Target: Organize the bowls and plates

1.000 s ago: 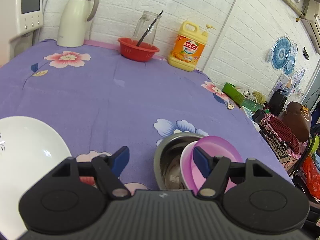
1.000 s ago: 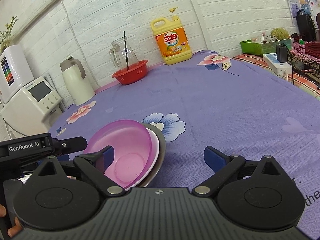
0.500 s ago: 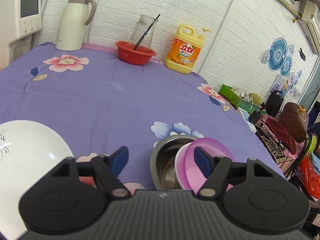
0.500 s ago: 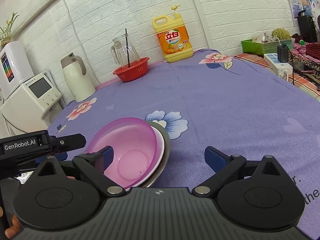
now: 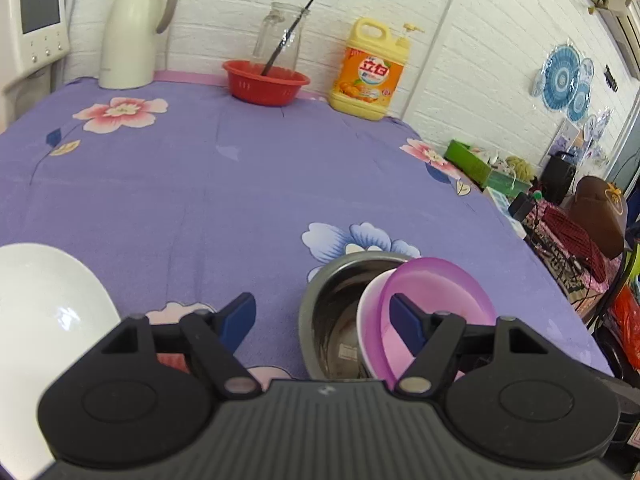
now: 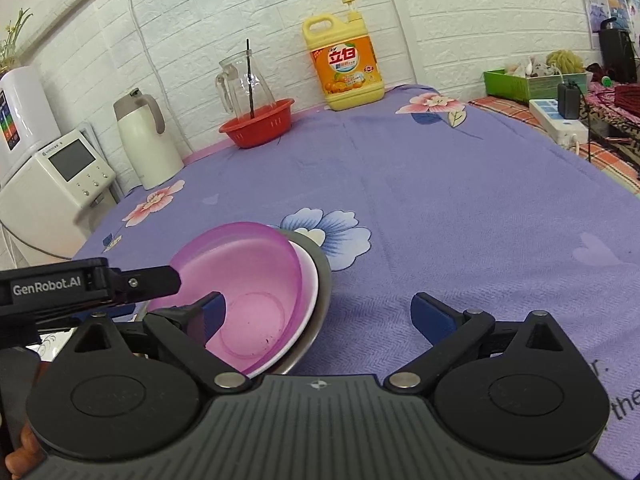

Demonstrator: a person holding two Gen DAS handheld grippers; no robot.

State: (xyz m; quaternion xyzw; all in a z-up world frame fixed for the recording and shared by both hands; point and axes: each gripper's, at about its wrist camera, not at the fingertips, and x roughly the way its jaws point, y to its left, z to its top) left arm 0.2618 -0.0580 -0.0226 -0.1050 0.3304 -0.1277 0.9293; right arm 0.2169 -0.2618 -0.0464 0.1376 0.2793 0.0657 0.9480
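Note:
A purple bowl (image 6: pixel 248 276) sits tilted inside a white bowl (image 6: pixel 310 280), and both lean in a steel bowl (image 6: pixel 325 276) on the purple flowered cloth. My right gripper (image 6: pixel 322 314) is open just in front of this stack, its left finger over the purple bowl's inside. My left gripper (image 5: pixel 322 320) is open too. Its right finger overlaps the purple bowl (image 5: pixel 440 288), and the steel bowl (image 5: pixel 332 312) shows in the gap. No pad presses on anything. A white plate (image 5: pixel 40 312) lies at the left. The left gripper's finger (image 6: pixel 152 280) reaches in from the left.
At the back wall stand a white thermos jug (image 5: pixel 132 28), a red basket (image 5: pixel 266 84) holding a glass jug, and a yellow detergent bottle (image 5: pixel 372 72). A white appliance (image 5: pixel 32 20) is at the far left. The table's right edge (image 5: pixel 560 300) drops to clutter.
The left gripper has shifted slightly, so the white plate lies further toward the left edge of its view. The bowl stack and the right gripper have stayed put.

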